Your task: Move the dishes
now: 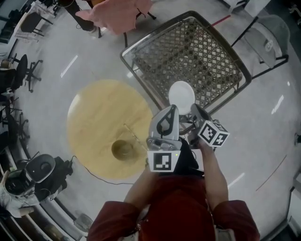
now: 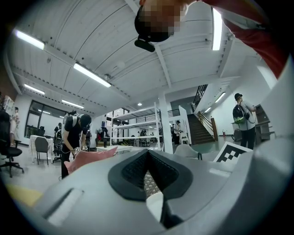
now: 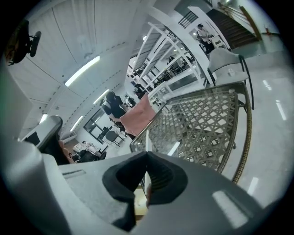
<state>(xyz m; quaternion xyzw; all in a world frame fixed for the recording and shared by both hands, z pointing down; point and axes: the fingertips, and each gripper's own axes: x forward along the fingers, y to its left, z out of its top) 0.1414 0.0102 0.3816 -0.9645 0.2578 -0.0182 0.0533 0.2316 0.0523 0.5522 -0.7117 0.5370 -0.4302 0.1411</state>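
- Red sleeves fill the bottom of the head view, and the person's arms reach forward with 2 grippers side by side.
- Round wooden table stands at the left. 1 bowl sits upright near its near-right edge, well apart from the plate.
- Left gripper points level toward the lattice table. Its fingers are together at the tips and grip nothing. The slot behind them shows lattice and a patch of white plate.
- White plate is at the middle of the lattice table's near edge, just beyond both grippers' tips. I cannot tell whether it rests on the lattice.
- Right gripper tilts downward, just right of the left one. Its fingers are clamped on the plate's near rim, which its own view shows edge-on as a thin white line between the pads.
- Metal lattice table is square and rimmed and stands cornerwise. A pink cloth lies beyond its far-left corner, and a grey chair stands beyond its right corner.
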